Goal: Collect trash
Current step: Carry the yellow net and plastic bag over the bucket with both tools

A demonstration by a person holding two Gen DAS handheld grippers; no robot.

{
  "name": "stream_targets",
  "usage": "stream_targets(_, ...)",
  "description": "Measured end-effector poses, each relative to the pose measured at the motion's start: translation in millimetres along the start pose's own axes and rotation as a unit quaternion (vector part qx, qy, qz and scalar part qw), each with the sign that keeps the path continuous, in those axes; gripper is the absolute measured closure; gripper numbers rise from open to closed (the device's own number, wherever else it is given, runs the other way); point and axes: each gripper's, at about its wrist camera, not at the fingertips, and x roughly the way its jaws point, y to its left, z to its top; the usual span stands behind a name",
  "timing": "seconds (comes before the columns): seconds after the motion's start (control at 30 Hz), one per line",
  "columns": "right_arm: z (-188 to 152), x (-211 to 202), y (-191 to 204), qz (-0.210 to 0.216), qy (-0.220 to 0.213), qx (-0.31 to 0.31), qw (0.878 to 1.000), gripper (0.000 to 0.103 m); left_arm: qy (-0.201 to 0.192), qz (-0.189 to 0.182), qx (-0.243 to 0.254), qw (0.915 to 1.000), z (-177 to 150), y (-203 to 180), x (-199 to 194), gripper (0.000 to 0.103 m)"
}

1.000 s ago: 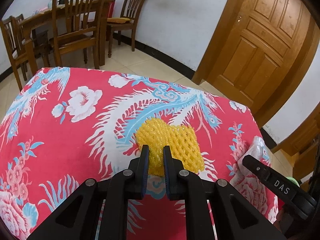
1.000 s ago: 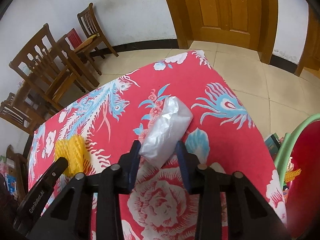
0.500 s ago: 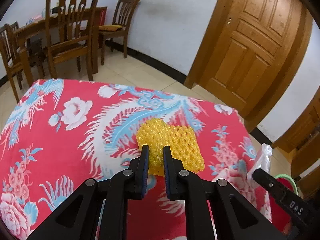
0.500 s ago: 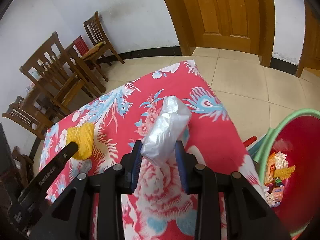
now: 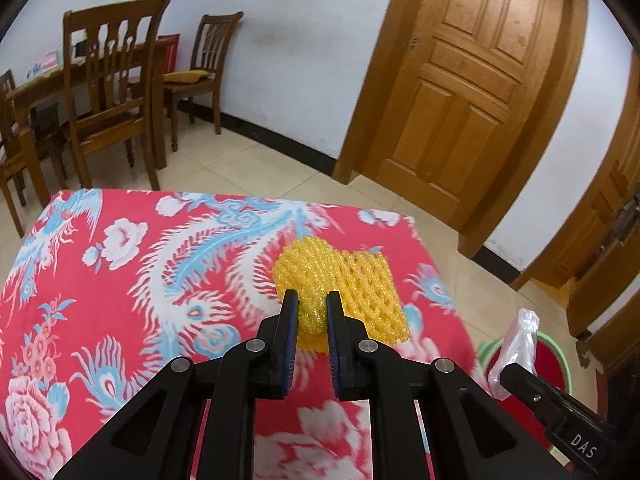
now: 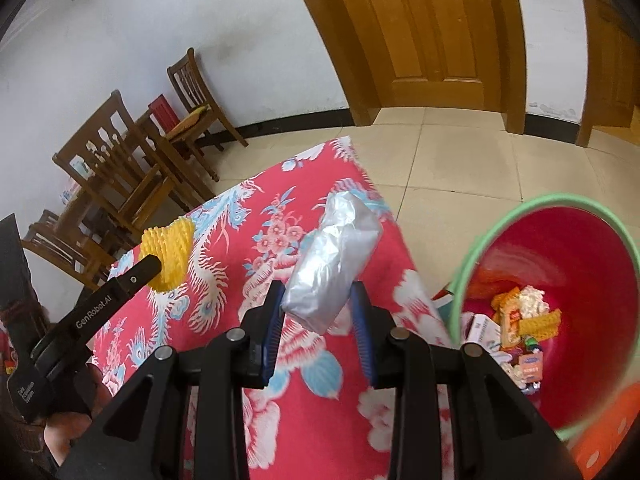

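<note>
My left gripper [image 5: 312, 300] is shut on a yellow foam fruit net [image 5: 344, 284] and holds it above the table with the red flowered cloth [image 5: 120, 280]. The net also shows in the right wrist view [image 6: 170, 250]. My right gripper [image 6: 318, 292] is shut on a crumpled clear plastic bag [image 6: 334, 268], lifted above the table's right edge. The bag also shows in the left wrist view [image 5: 516, 344]. A red trash bin with a green rim [image 6: 560, 280] stands on the floor right of the table and holds several scraps.
Wooden chairs [image 5: 112, 92] and a dining table stand at the back left. A wooden door [image 5: 472, 92] is in the far wall. Tiled floor [image 6: 460, 160] lies beyond the table.
Both grippers have risen from the cloth with their loads. The right gripper has moved right toward the bin, which has come into full view.
</note>
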Motion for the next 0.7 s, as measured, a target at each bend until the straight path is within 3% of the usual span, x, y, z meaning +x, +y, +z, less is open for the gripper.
stream_targets(0.7, -44.7, -75.9, -90.6, -0.041, -0.022, 0.070, 0.996, 0.068, 0.026, -0.092, 0.079, 0.9923, -50.2, -100.7, -40.9, 0.090)
